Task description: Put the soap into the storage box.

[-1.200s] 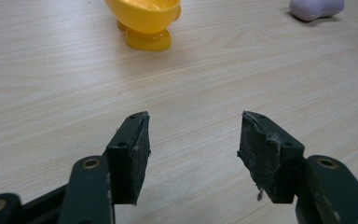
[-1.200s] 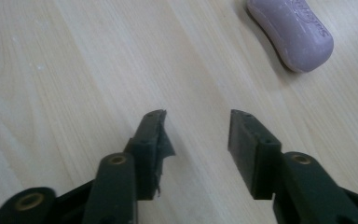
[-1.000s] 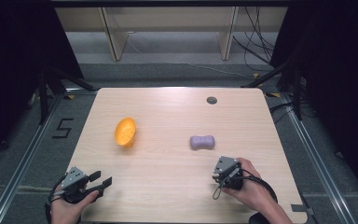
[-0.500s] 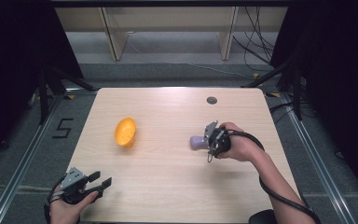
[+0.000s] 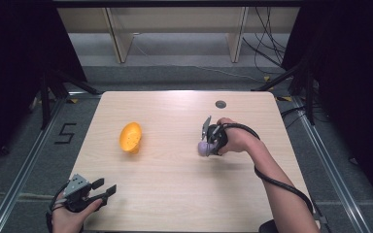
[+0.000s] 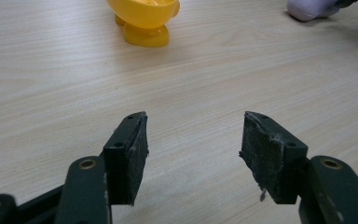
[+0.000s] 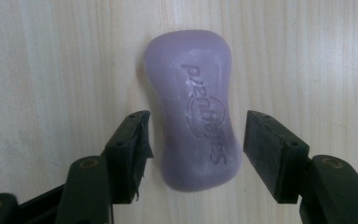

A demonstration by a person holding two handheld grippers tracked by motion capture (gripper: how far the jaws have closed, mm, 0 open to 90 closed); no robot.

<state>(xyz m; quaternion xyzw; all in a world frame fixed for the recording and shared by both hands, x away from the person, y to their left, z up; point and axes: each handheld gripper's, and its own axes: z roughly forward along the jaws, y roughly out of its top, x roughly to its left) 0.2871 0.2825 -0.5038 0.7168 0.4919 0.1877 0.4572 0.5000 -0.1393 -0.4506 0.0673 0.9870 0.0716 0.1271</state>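
Right claw (image 7: pixel 196 135) straddles one purple soap bar (image 7: pixel 193 107); one yellow bowl (image 5: pixel 130 137) apart

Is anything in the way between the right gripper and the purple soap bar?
Nothing visible. The right gripper has its jaws open on either side of the purple soap bar, with small gaps and bare table around.

A light wooden table (image 5: pixel 175 194) bears a yellow dish (image 5: pixel 130 137), a purple soap bar (image 7: pixel 193 109) and perhaps a grommet (image 5: pixel 220 104).

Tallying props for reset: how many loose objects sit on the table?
2: a purple soap bar between the right gripper's open jaws, and a yellow dish left of centre.
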